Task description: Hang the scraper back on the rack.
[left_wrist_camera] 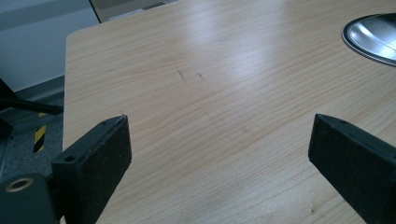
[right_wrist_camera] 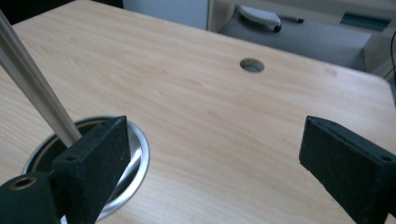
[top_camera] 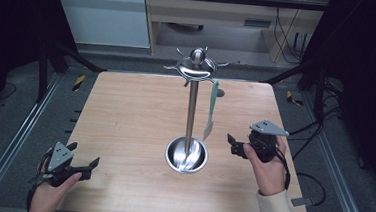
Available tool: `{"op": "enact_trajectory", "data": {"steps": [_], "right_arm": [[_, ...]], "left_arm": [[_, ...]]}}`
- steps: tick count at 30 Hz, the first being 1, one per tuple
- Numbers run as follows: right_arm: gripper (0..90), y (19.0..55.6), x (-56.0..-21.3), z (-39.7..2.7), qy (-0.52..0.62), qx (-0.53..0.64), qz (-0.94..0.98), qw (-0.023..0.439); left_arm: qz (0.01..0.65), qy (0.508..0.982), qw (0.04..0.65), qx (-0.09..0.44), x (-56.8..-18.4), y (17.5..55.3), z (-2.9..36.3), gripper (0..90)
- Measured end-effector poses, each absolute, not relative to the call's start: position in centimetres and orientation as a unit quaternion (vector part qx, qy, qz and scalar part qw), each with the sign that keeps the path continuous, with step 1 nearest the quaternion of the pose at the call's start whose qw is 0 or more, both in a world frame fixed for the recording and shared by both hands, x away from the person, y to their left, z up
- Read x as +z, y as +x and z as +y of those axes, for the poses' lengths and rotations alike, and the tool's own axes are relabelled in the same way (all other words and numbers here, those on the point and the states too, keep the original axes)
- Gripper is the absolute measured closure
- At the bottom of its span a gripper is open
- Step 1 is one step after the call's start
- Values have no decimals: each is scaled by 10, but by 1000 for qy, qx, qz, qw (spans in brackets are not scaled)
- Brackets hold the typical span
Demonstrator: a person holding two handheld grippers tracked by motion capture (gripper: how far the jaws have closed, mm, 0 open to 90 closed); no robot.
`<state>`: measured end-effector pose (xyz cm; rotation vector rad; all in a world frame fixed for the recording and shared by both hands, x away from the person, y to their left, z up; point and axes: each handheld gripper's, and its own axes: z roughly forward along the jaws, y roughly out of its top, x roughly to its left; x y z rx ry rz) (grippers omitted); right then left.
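High view: a wooden table carries a metal utensil stand at the centre of the frame, its round base just below centre and its hooked crown in the upper middle. A pale spatula hangs from a hook on the right side of the crown, its blade clear of the table just right of the pole. The left gripper sits in the lower left corner, well apart from the stand, jaws spread and holding nothing. The right gripper lies right of centre, near the base and the spatula blade but touching neither; its spread is hard to judge here.

Left gripper view: the left gripper has its jaws wide apart over bare wood, with the rim of the base at the upper right edge.

Right gripper view: the right gripper is wide open and empty; the base lies behind the lower-left jaw, and a pale slanted bar, probably the spatula, crosses the left edge.
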<state>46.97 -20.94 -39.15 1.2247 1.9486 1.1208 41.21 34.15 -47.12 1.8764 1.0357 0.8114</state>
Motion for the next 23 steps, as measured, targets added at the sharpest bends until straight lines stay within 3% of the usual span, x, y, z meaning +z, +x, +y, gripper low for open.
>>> {"op": "enact_trajectory", "data": {"steps": [12,23], "right_arm": [[95,474,-432,-212,477,391,725,308],[109,484,-461,-207,481,348,755,280]], "left_arm": [[409,745,416,322,-470,413,340,57],[412,747,414,317,-471,414,341,53]]}}
